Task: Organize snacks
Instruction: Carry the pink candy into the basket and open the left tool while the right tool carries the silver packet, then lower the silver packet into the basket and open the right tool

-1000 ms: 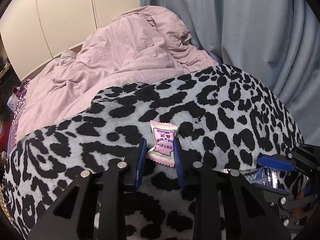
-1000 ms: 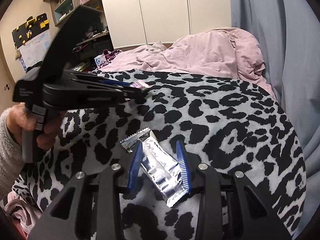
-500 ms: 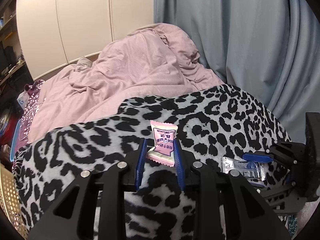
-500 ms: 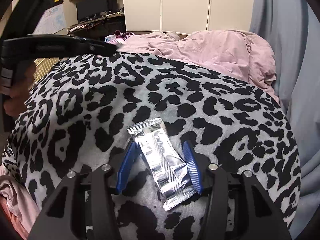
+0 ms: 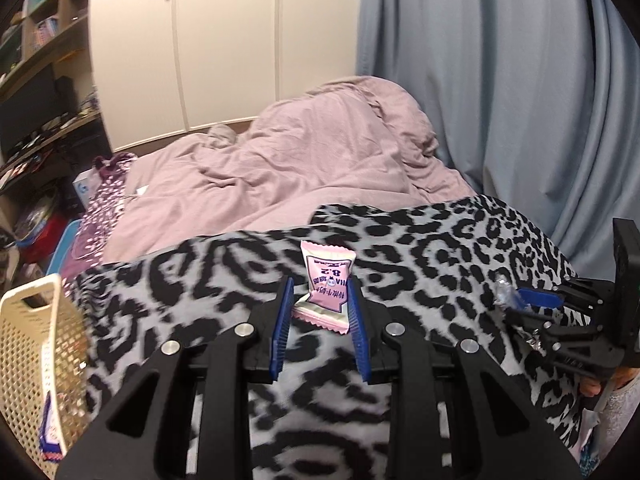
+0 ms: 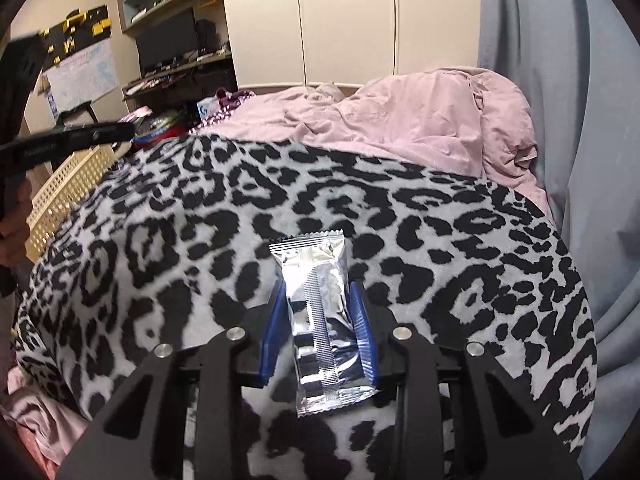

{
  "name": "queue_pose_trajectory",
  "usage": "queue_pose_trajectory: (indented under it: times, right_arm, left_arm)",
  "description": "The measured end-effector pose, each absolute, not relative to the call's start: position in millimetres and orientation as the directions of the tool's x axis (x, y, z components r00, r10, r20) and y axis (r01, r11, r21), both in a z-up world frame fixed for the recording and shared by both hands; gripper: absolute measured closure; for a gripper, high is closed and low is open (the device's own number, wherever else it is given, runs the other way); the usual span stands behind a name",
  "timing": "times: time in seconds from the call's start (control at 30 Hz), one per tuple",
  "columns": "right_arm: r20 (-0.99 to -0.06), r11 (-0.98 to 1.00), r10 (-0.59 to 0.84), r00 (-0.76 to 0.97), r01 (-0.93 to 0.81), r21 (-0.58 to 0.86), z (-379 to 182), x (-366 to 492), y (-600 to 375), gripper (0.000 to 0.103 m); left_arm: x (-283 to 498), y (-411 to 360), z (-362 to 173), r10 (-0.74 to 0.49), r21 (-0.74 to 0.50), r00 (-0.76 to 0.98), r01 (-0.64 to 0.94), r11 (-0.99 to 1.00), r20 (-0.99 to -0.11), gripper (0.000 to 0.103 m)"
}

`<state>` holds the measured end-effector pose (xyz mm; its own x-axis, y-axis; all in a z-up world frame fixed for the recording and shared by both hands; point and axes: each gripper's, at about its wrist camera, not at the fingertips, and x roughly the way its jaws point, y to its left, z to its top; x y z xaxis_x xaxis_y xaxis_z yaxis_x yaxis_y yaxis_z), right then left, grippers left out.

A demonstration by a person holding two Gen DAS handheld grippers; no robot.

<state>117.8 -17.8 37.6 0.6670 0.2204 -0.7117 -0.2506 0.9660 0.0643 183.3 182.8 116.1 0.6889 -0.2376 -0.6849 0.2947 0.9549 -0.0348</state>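
Observation:
My left gripper (image 5: 319, 310) is shut on a small pink snack packet (image 5: 326, 286), held up above the leopard-print blanket (image 5: 440, 256). My right gripper (image 6: 318, 322) is shut on a silver foil snack bar (image 6: 316, 312), also lifted off the blanket. In the left wrist view the right gripper (image 5: 532, 308) shows at the right edge with the foil bar (image 5: 505, 296) in it. In the right wrist view the left gripper (image 6: 120, 131) reaches in from the left. A cream perforated basket (image 5: 36, 344) stands at the lower left, with a packet inside.
The basket (image 6: 68, 196) stands at the blanket's left edge in the right wrist view. A crumpled pink duvet (image 5: 300, 160) lies beyond the blanket. Grey curtains (image 5: 520, 100) hang on the right, white wardrobe doors (image 5: 224, 40) behind. A cluttered desk and shelves (image 6: 176, 64) are far left.
Both grippers have risen off the blanket with their snacks and swung left. The basket has come into view at the left in both views.

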Motion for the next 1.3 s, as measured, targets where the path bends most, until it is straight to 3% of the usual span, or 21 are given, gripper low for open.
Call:
queue_pose_trajectory:
  times: [0.57, 0.87, 0.93, 1.07, 1.23, 1.3]
  right_arm:
    - [-0.636, 0.906, 0.404, 0.657, -0.382, 0.181, 64.0, 126.7, 63.6, 0.072]
    - [-0.612, 0.840, 0.509, 0.606, -0.506, 0.198, 80.0, 132.5, 136.3, 0.071]
    - [-0.606, 0.823, 0.531, 0.593, -0.531, 0.201, 83.9, 133.2, 151.2, 0.072]
    - [-0.587, 0.781, 0.583, 0.562, -0.587, 0.213, 94.0, 134.6, 186.5, 0.071]
    - [-0.570, 0.724, 0.644, 0.511, -0.647, 0.238, 103.4, 135.2, 227.3, 0.072]
    - [-0.564, 0.694, 0.672, 0.480, -0.674, 0.254, 105.9, 136.9, 248.6, 0.071]
  left_arm:
    - [121.0, 371.3, 131.1, 0.058, -0.012, 0.755, -0.087, 0.996, -0.653, 0.075]
    - [100.0, 436.6, 113.2, 0.125, -0.043, 0.724, -0.208, 0.977, -0.678, 0.075]
    - [96.3, 445.9, 108.3, 0.133, -0.051, 0.717, -0.229, 0.972, -0.684, 0.072]
    - [90.2, 458.0, 103.6, 0.144, -0.067, 0.715, -0.259, 0.964, -0.684, 0.053]
    - [79.0, 469.1, 101.5, 0.169, -0.064, 0.717, -0.286, 0.956, -0.677, 0.052]
    - [73.2, 472.7, 101.2, 0.198, -0.046, 0.715, -0.306, 0.951, -0.671, 0.040]
